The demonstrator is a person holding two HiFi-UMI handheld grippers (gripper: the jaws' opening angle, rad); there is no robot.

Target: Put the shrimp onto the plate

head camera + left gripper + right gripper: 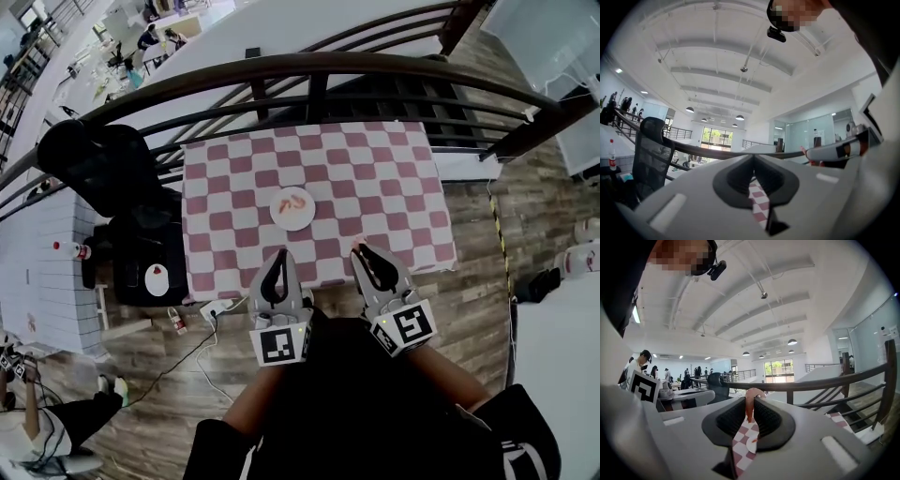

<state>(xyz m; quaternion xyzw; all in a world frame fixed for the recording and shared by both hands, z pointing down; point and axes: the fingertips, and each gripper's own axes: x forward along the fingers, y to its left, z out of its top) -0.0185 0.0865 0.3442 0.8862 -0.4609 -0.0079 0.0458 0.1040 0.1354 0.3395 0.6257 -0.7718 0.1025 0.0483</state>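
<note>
A white plate (280,218) sits mid-table on the pink-and-white checked cloth (375,178), with orange-pink shrimp (295,202) lying on it. My right gripper (360,249) hovers at the table's near edge, right of the plate, shut on a pink shrimp (749,403) that sticks up between its pads. Through its jaws a slice of the plate (751,444) shows below. My left gripper (278,255) is at the near edge just below the plate, jaws together with nothing in them; only checked cloth (758,201) shows through its slit (754,165).
A dark curved railing (309,70) runs behind the table. A black office chair (94,164) and a dark box (150,262) stand to the left, with a bottle (70,249) beside them. A power strip and cable (214,309) lie on the wooden floor.
</note>
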